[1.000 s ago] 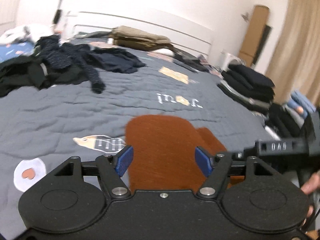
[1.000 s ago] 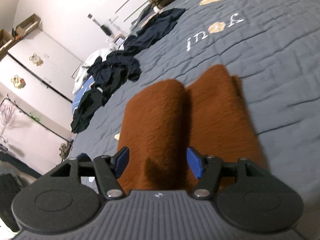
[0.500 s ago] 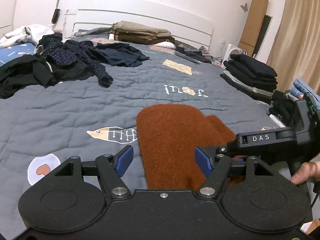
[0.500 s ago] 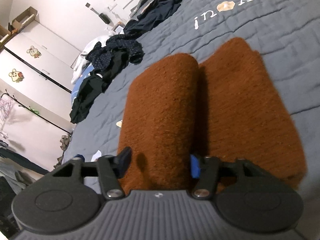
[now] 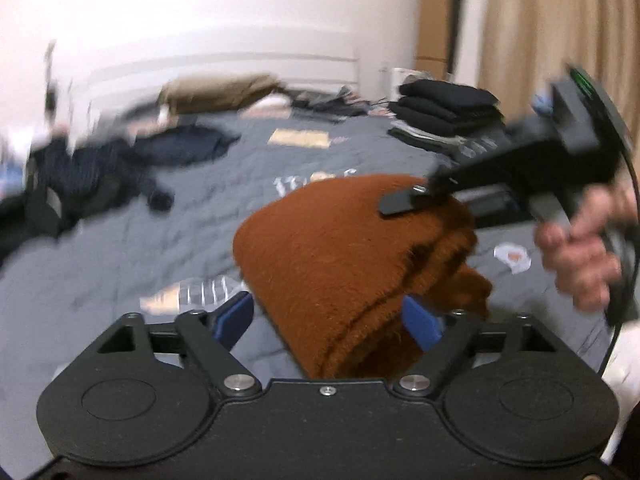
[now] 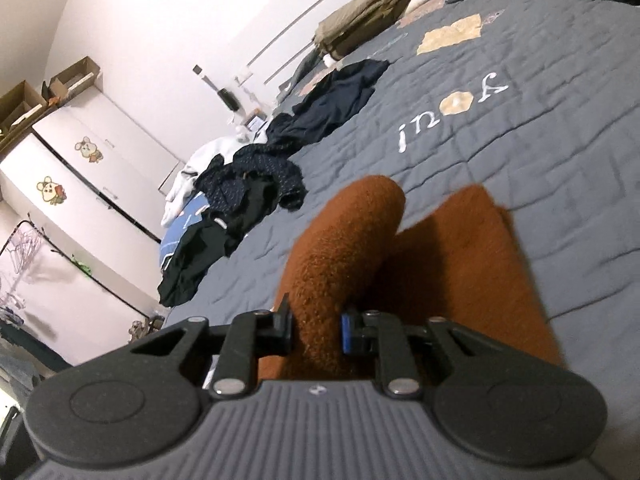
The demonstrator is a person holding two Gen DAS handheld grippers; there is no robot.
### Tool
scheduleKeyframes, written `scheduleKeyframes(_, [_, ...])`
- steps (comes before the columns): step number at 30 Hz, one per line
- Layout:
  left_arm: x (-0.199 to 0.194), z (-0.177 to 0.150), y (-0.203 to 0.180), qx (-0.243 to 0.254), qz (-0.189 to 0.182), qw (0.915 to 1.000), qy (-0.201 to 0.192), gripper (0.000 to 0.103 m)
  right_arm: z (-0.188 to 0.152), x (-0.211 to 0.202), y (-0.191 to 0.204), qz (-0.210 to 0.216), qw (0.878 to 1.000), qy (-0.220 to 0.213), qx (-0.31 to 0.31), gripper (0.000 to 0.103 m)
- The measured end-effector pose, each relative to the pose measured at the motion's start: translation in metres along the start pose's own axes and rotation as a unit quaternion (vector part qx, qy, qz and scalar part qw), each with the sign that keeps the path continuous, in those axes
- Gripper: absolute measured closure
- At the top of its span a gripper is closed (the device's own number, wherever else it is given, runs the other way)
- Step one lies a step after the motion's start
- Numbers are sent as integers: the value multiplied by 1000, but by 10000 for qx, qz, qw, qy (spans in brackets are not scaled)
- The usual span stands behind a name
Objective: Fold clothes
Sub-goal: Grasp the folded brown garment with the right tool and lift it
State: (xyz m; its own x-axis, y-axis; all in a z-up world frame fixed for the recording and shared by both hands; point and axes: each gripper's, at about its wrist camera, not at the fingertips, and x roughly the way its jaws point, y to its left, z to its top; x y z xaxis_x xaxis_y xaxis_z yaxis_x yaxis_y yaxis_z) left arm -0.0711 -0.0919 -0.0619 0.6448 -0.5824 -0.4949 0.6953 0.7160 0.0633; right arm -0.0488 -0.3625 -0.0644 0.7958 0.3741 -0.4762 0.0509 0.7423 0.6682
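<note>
A: Left wrist view. What could go wrong here?

B: The folded rust-brown garment point(image 5: 332, 256) is raised off the grey quilted bed point(image 5: 120, 240) at its right side, where the right claw point(image 5: 404, 204) bites its edge. The layers there hang loose, and one flap droops below the bundle. In my judgement the fold could slide apart if that corner is lifted faster than the rest, since the near end has no grip on it.

A: And the left claw?

B: The left claw point(image 5: 328, 320) stands spread wide, its jaws having just been opening. The near end of the garment lies between the blue pads point(image 5: 236, 316); the left pad is clear of the cloth, while the right one sits just beside it, contact uncertain through the blur. It holds nothing. A person's hand point(image 5: 580, 248) grips the other tool's handle at the right.

A: Right wrist view. Same risk?

B: Here the garment point(image 6: 460, 264) shows as a raised roll on the left and a flatter half on the right, near the bed's point(image 6: 560, 128) lettering. The right claw point(image 6: 316, 328) has just been closing and now pinches the near end of the roll between its pads point(image 6: 346, 332). The bite looks narrow; thick pile cloth may slip out, or only the outer layers may come up.

A: Anything nearby to snag?

B: The pile of unfolded dark clothes point(image 6: 240, 216) lies well apart.
</note>
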Motion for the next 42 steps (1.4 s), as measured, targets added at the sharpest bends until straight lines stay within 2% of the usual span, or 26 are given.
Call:
scheduleKeyframes(4, [14, -8, -38, 1062, 210, 9941, 102, 21, 2, -1, -2, -37, 10000, 10, 22, 83])
scheduleKeyframes(9, [39, -23, -68, 2208, 697, 9726, 187, 23, 6, -11, -6, -87, 9999, -105, 2, 83])
scheduleKeyframes(10, [43, -26, -71, 2355, 836, 9681, 191, 28, 7, -14, -8, -112, 9998, -141, -20, 83])
scheduleKeyframes(11, [47, -27, -71, 2456, 916, 9648, 224, 38, 9, -17, -9, -137, 9997, -178, -41, 83])
scheduleKeyframes(13, [55, -28, -70, 2611, 1016, 9594, 318, 43, 12, -24, -12, -198, 9993, -298, -49, 83])
scheduleKeyframes(17, [53, -25, -68, 2685, 1096, 9568, 218, 43, 19, -38, -22, -370, 9978, -540, -95, 83])
scheduleKeyframes(19, [55, -25, -70, 2714, 1112, 9558, 218, 42, 19, -37, -29, -449, 9976, -505, -162, 83])
scheduleKeyframes(21, [61, -29, -73, 2813, 1141, 9523, 303, 41, 14, -25, -38, -670, 9971, -281, -224, 82])
scheduleKeyframes(24, [71, -39, -82, 3141, 1217, 9407, 407, 41, 1, 1, -49, -1294, 9903, 231, -451, 79])
scheduleKeyframes(26, [74, -46, -87, 3352, 1266, 9329, 376, 41, -4, 6, -52, -1470, 9866, 373, -596, 74])
scheduleKeyframes(29, [76, -51, -94, 3613, 1387, 9217, 244, 41, 1, -2, -47, -1520, 9854, 349, -683, 67])
scheduleKeyframes(33, [78, -58, -103, 3989, 1539, 9039, 101, 41, 8, -21, -36, -1769, 9798, 212, -912, 65])
scheduleKeyframes(35, [76, -60, -105, 4062, 1493, 9015, 67, 43, 10, -34, -29, -1853, 9768, 65, -1076, 65])
scheduleKeyframes(36, [75, -59, -106, 4066, 1468, 9017, 48, 44, 10, -40, -27, -1754, 9780, 38, -1129, 65])
scheduleKeyframes(38, [73, -57, -105, 4031, 1395, 9044, 73, 53, 9, -47, -26, -1492, 9812, 87, -1220, 65])
scheduleKeyframes(40, [70, -52, -102, 3906, 1252, 9118, 165, 54, 8, -47, -26, -1315, 9820, 248, -1336, 65])
scheduleKeyframes(42, [63, -47, -98, 3653, 1020, 9249, 252, 53, 5, -44, -26, -1401, 9783, 379, -1476, 65])
